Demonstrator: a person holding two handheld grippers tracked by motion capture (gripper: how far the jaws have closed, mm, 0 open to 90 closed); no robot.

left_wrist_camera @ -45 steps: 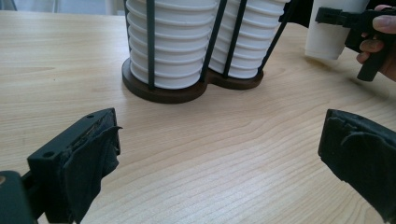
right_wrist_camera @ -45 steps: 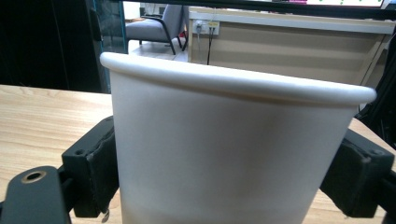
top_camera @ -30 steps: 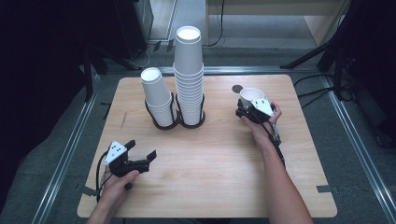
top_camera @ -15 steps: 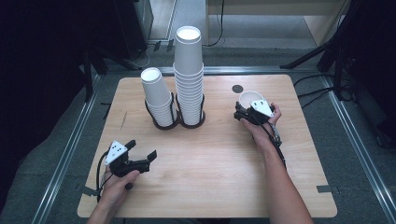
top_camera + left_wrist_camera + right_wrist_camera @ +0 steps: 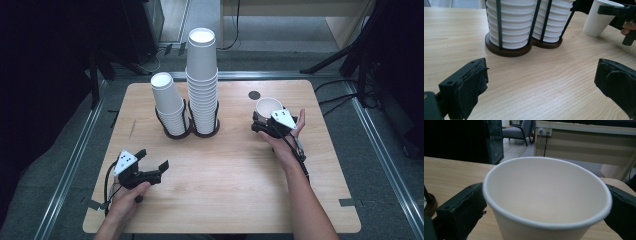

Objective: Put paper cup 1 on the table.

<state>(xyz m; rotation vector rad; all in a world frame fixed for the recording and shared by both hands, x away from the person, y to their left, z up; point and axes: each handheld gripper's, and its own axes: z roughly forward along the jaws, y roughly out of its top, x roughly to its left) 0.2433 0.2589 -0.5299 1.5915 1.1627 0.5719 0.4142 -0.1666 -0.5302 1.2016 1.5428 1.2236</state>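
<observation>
A single white paper cup point(image 5: 269, 106) stands upright on the wooden table point(image 5: 225, 190) at the right. My right gripper point(image 5: 270, 120) has a jaw on either side of it. Those jaws have just been opening, and they now stand wide beside the cup point(image 5: 544, 202) without squeezing it. My left gripper point(image 5: 152, 159) rests near the front left, open with nothing between its jaws. Two stacks of white cups, one tall point(image 5: 202, 75) and one short and leaning point(image 5: 167, 100), sit in a dark wire holder point(image 5: 192, 131). In the left gripper view the holder's base point(image 5: 509, 51) lies straight ahead.
A small black round spot point(image 5: 254, 95) marks the table behind the single cup. Bare wood spreads between the two grippers. Metal rails point(image 5: 70, 160) run along the table's sides, and dark stands and cables lie on the floor beyond.
The right gripper's jaws have spread apart around the single cup, which stays upright on the table. The left gripper has not moved.
</observation>
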